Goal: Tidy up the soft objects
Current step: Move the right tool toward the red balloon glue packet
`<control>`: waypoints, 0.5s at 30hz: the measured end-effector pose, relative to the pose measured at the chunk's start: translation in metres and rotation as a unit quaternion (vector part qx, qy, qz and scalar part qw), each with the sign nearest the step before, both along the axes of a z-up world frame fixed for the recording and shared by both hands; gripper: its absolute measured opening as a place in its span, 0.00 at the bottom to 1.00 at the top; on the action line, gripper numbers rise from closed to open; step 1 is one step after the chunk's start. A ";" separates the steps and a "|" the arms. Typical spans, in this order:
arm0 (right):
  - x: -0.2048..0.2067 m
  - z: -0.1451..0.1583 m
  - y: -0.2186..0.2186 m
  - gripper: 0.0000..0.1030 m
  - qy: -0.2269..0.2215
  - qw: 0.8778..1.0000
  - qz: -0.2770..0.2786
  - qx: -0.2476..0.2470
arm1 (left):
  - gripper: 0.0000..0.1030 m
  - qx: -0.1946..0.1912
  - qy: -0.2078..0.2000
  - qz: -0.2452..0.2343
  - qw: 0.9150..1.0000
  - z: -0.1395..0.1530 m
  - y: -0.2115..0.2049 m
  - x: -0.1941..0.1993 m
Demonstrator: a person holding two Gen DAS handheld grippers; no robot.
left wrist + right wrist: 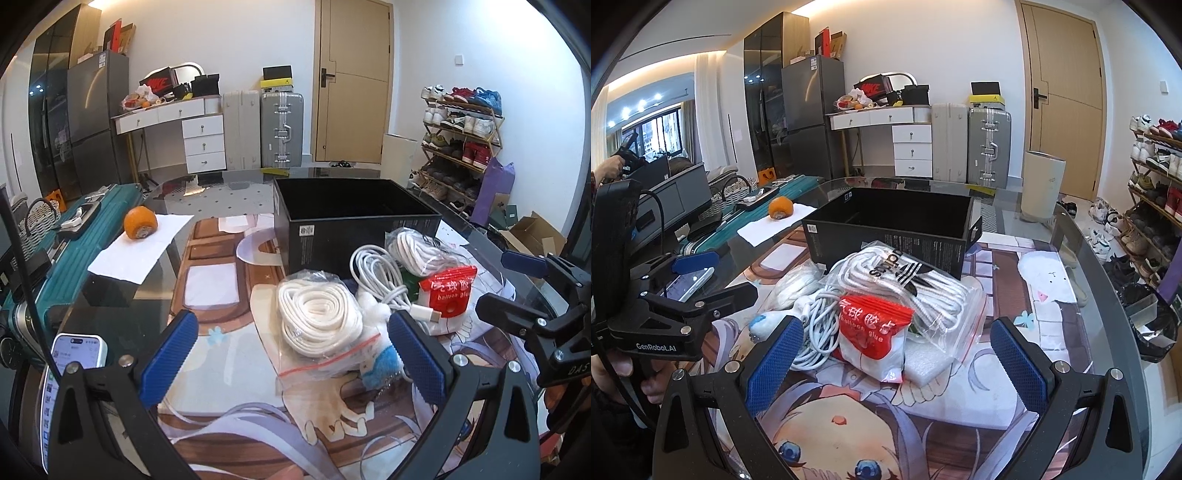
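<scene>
A pile of soft things lies on the printed mat in front of an open black box (354,218) (897,225). It holds a zip bag of coiled white rope (317,317), a loose white cable (380,277) (820,325), a red and white balloon glue packet (448,291) (873,332), a second bagged rope coil (417,251) with an adidas item (905,280), and a small blue and white plush (380,363) (764,323). My left gripper (295,354) is open, just short of the rope bag. My right gripper (897,363) is open, with the glue packet between its fingers.
An orange (140,222) (780,208) sits on white paper at the table's left. A phone (70,369) (689,284) lies near the left edge. A teal suitcase (74,236) stands left of the table. A shoe rack (461,140) is at the right.
</scene>
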State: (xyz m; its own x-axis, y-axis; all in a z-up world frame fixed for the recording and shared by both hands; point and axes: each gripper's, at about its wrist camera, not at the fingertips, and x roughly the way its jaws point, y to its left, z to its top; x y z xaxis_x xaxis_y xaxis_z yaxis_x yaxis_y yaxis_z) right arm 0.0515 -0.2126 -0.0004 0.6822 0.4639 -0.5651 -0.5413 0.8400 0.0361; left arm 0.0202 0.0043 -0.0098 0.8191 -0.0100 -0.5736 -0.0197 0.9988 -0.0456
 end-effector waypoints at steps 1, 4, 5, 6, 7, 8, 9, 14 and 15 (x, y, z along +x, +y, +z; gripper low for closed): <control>0.001 0.001 0.000 1.00 0.000 1.000 -0.001 -0.001 | 1.00 0.001 0.000 0.000 1.000 0.001 0.000 0.001; 0.003 0.004 -0.002 1.00 -0.001 1.000 0.000 0.003 | 1.00 0.008 0.001 0.001 1.000 0.002 0.001 0.003; 0.004 0.006 -0.002 1.00 -0.001 1.000 0.000 0.003 | 1.00 0.008 0.002 -0.005 1.000 0.003 0.000 0.005; 0.004 0.007 -0.002 1.00 -0.002 1.000 0.000 0.003 | 1.00 0.006 0.003 -0.011 1.000 0.004 0.001 0.006; 0.005 0.008 -0.002 1.00 -0.003 1.000 0.000 0.002 | 1.00 0.005 0.004 -0.014 1.000 0.004 0.001 0.007; 0.005 0.010 -0.001 1.00 -0.003 1.000 0.002 0.002 | 1.00 0.001 0.005 -0.015 1.000 0.004 0.002 0.009; 0.006 0.012 0.000 1.00 -0.004 1.000 0.004 0.002 | 1.00 -0.002 0.005 -0.016 1.000 0.004 0.003 0.010; 0.014 0.016 0.003 1.00 -0.003 1.000 0.010 0.003 | 1.00 -0.006 0.001 -0.006 1.000 0.007 0.008 0.015; 0.015 0.016 0.003 1.00 -0.002 1.000 0.010 0.003 | 1.00 -0.003 0.000 -0.003 1.000 0.008 0.008 0.016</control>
State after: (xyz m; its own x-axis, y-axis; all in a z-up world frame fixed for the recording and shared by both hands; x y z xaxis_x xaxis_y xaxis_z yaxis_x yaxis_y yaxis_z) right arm 0.0670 -0.2098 0.0159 0.6746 0.4810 -0.5600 -0.5580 0.8289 0.0398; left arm 0.0363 0.0127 -0.0020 0.8195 -0.0191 -0.5728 -0.0135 0.9985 -0.0526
